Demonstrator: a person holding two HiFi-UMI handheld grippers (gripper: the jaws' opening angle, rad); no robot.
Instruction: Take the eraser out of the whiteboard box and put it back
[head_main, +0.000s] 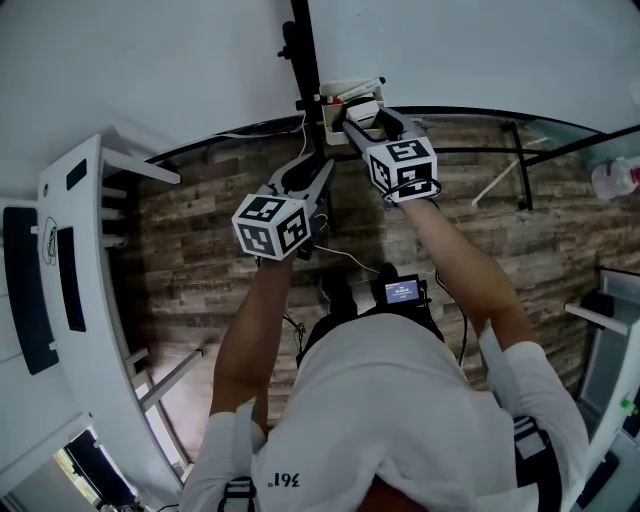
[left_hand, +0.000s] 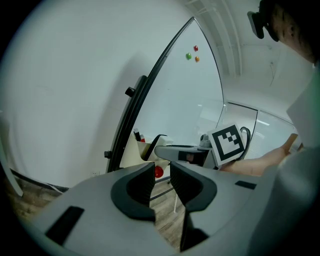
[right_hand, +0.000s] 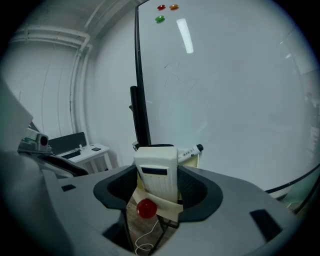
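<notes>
The shirt (head_main: 400, 420) reads 361°; right hand-held gripper (right_hand: 155, 187) clamps eraser (right_hand: 157, 170).

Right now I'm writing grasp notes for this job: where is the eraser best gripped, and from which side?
Take the eraser by its upper half, which stands clear of the whiteboard box, across its two long side edges, coming from the front. It stands upright, leaving those edges free; the right hand-held gripper clamps it so.

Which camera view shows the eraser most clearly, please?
The right gripper view: the eraser fills the middle, clamped between the right tool's jaws at the box. The head view shows only a small far pale bit; the left gripper view, nothing clear.
</notes>
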